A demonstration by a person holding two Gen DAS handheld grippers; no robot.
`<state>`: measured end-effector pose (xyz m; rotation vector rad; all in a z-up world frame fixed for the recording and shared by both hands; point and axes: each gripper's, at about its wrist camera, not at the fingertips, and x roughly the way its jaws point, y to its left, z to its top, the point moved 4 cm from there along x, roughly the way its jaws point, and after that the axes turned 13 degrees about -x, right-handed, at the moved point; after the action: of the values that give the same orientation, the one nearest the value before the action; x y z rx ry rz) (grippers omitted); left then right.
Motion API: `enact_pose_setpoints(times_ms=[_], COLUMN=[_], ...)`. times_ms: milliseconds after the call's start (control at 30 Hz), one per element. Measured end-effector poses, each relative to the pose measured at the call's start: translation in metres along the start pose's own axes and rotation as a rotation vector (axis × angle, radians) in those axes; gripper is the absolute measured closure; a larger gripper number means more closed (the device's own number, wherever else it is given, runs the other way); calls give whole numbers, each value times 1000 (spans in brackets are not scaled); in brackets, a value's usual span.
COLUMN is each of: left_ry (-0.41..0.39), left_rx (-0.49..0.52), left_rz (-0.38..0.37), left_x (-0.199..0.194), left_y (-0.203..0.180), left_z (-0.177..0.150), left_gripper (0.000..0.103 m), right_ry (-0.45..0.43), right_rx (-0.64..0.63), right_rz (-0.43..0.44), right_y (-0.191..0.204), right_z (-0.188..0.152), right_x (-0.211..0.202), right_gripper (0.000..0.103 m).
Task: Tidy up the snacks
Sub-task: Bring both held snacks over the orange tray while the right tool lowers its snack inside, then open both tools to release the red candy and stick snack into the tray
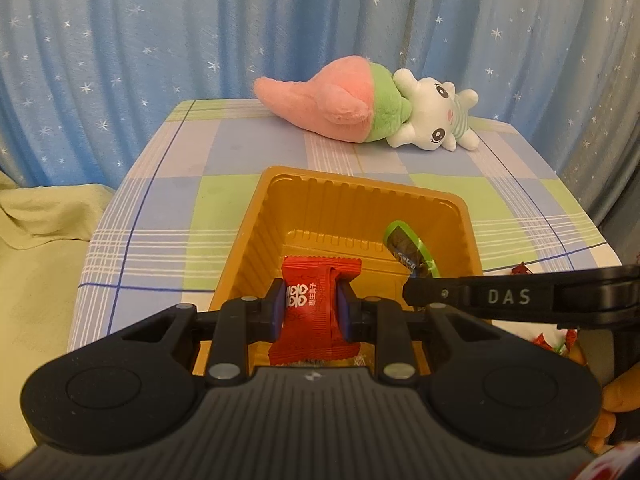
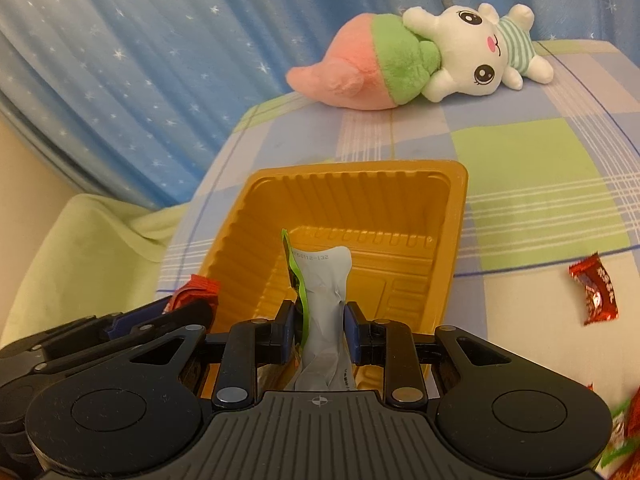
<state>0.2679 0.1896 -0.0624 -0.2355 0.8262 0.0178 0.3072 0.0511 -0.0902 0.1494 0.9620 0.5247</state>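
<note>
Over the yellow tray (image 1: 468, 248) on the checked tabletop (image 1: 160, 216): left gripper (image 1: 311, 307), pads clamped on a red candy (image 1: 316, 300); right gripper (image 2: 318, 326), pads clamped on a green-edged silver packet (image 2: 326, 300). Right of the tray: one red sweet (image 2: 595, 294) lying loose. Beyond the tray, at the tabletop's far edge: plush toy (image 1: 424, 114) before a starred blue curtain (image 1: 160, 40).

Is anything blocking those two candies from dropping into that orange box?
Nothing visible does. The left gripper holds the red candy and the right gripper holds the green-edged packet, both above the open orange tray, whose floor ahead looks bare.
</note>
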Motion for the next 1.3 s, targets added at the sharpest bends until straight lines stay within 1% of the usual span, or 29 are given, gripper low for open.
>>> enact_pose_setpoints(times_ms=[267,500,600,900,1167,1233,1300], left_ry=[20,35,41,41,9,1,-3], left_rx=[13,22,22,29,32,30,23], left_rz=[-10,-27,-32,-48,-53,-50,-45], left_x=[23,31,33,38,41,41,40], left_y=[1,2,2,-2,-6,-5,-2], left_z=[10,10,10,12,23,27,28], left_gripper=[79,79,79,79,79,77,72], right_ry=[15,9,4,5,-9,-16,-22], right_rx=[-20,-16,12,23,27,27,28], right_rz=[-82,-139,-130,-126,-114,-110,-105], right_y=[-6,-11,-16,-18,-17,-16,-14], right_z=[9,16,17,16,15,14,14], right_x=[20,25,23,16,4,0,-5], right_gripper=[76,75,74,72,70,68,64])
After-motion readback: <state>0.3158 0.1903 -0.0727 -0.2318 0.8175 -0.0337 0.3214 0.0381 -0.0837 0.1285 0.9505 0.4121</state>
